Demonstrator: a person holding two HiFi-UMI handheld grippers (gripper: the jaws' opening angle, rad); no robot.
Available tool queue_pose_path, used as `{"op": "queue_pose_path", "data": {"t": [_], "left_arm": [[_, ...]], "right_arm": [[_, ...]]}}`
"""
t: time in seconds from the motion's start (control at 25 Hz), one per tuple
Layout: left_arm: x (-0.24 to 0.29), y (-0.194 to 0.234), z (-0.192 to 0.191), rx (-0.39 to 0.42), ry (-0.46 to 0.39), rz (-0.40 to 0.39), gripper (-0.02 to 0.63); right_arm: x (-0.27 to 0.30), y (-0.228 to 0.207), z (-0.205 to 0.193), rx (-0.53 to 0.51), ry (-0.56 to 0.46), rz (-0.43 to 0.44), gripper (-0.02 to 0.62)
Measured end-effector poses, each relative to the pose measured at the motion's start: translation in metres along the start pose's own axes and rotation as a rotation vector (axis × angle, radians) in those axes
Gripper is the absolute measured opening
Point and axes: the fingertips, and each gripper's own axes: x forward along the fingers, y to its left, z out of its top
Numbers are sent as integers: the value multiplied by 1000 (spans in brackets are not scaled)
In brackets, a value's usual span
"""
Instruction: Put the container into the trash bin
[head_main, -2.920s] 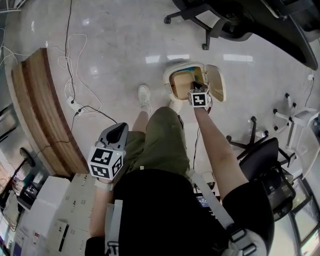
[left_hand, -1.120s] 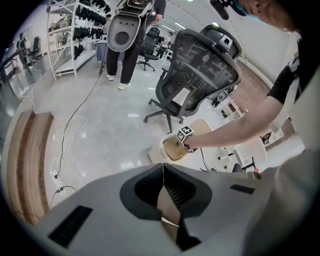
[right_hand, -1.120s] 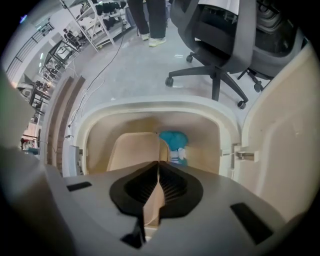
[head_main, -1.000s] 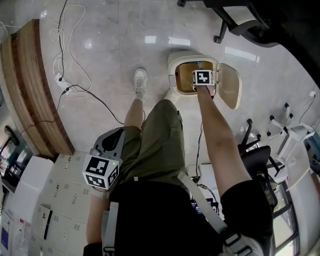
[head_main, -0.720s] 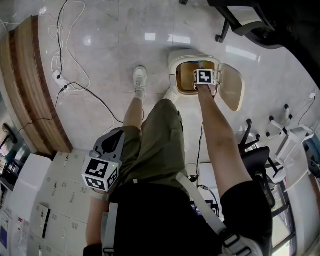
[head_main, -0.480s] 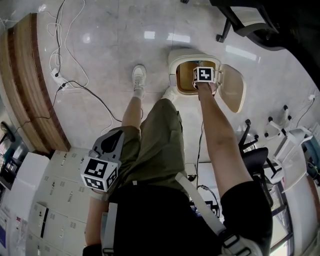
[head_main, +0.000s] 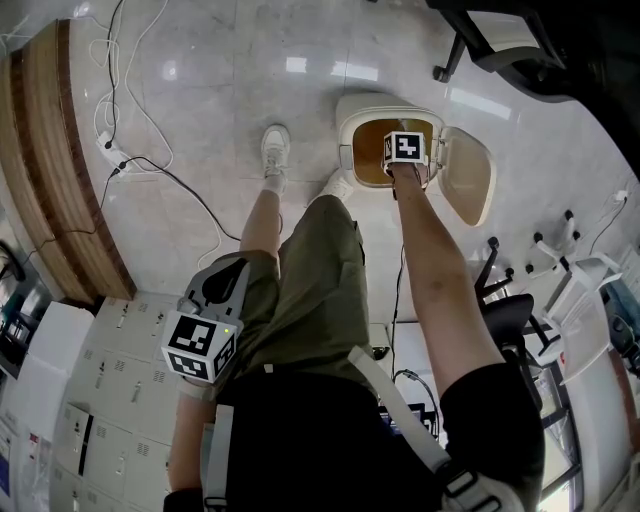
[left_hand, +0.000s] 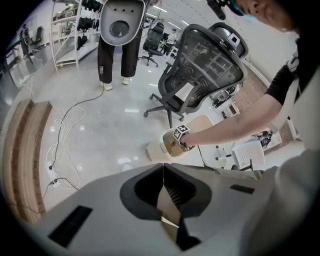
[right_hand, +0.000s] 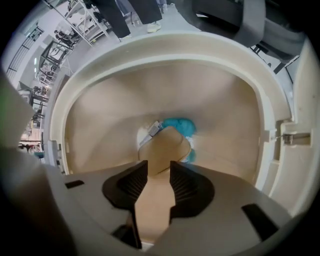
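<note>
A tan, rounded, smooth container (right_hand: 165, 145) is seen inside the cream plastic trash bin (right_hand: 165, 46), clear of the right gripper's (right_hand: 158, 172) opening jaws. The left gripper's (left_hand: 163, 175) jaws are closed on nothing.

Curved wooden counter (head_main: 55, 170) at left; white power strip (head_main: 112, 155) with trailing cables on glossy pale floor (head_main: 210, 90); white cabinets (head_main: 110, 380); black mesh office chair (left_hand: 212, 60).

Right gripper (right_hand: 158, 172) downward, jaws opening
</note>
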Motion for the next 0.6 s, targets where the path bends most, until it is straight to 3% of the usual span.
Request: {"op": "queue_pose_path", "data": {"t": [0.6], "left_arm": [[-8,-8,11,10,-33,-9,11]], "right_arm": [[-30,7,0,-7,-42,9,125]]}}
